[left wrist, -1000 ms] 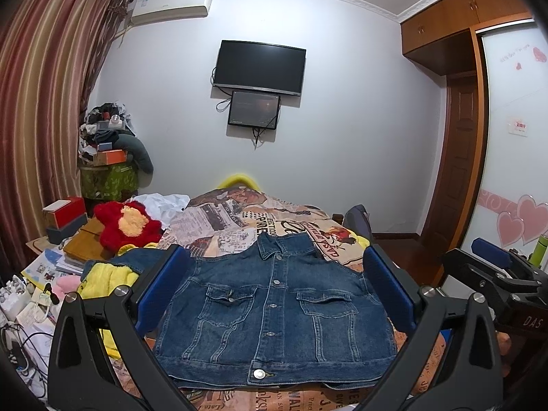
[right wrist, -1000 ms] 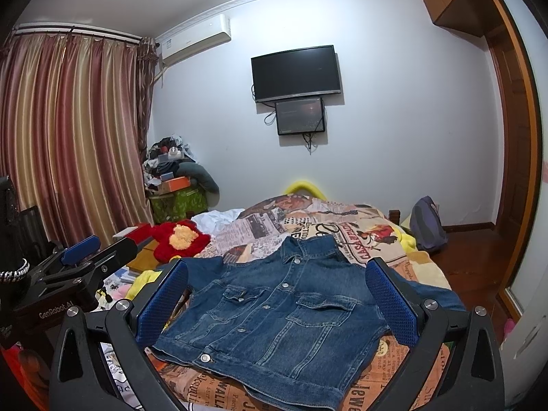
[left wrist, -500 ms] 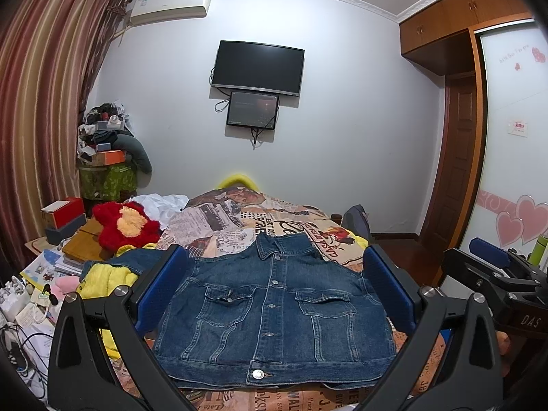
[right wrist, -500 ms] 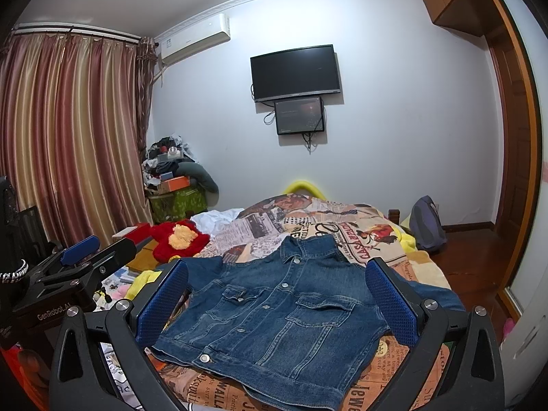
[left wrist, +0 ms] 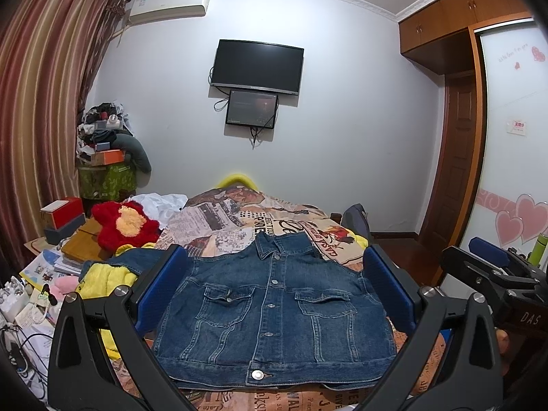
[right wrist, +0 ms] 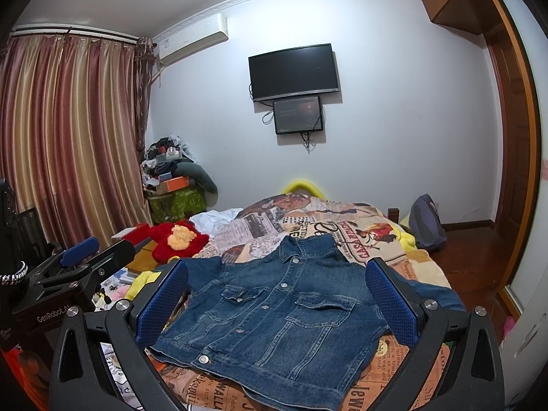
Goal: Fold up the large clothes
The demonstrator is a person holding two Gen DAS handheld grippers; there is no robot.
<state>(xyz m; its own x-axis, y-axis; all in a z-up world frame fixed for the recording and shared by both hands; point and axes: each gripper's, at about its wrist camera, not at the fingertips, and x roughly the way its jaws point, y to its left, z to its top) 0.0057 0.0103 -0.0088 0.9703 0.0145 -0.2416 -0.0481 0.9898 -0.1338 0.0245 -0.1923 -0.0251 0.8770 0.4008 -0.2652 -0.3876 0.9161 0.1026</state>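
A blue denim jacket [left wrist: 274,311] lies flat and buttoned, front up, on the bed with its collar toward the far wall. One sleeve spreads out left over yellow cloth; the other shows at the right in the right wrist view. My left gripper [left wrist: 274,284] hovers open above the near hem, nothing between its blue pads. My right gripper [right wrist: 274,294] is likewise open over the jacket [right wrist: 274,318], holding nothing. Each gripper appears at the edge of the other's view: the right one [left wrist: 493,267] and the left one [right wrist: 78,257].
The bed wears a newspaper-print cover [left wrist: 239,219]. A red plush toy [left wrist: 123,226], books, boxes and cables crowd the left side. A yellow cloth [left wrist: 102,277] lies under the left sleeve. A backpack [right wrist: 426,222] sits at the bed's right, near the wooden door [left wrist: 459,157].
Both grippers have barely shifted; the view is nearly the same. The jacket has not moved.
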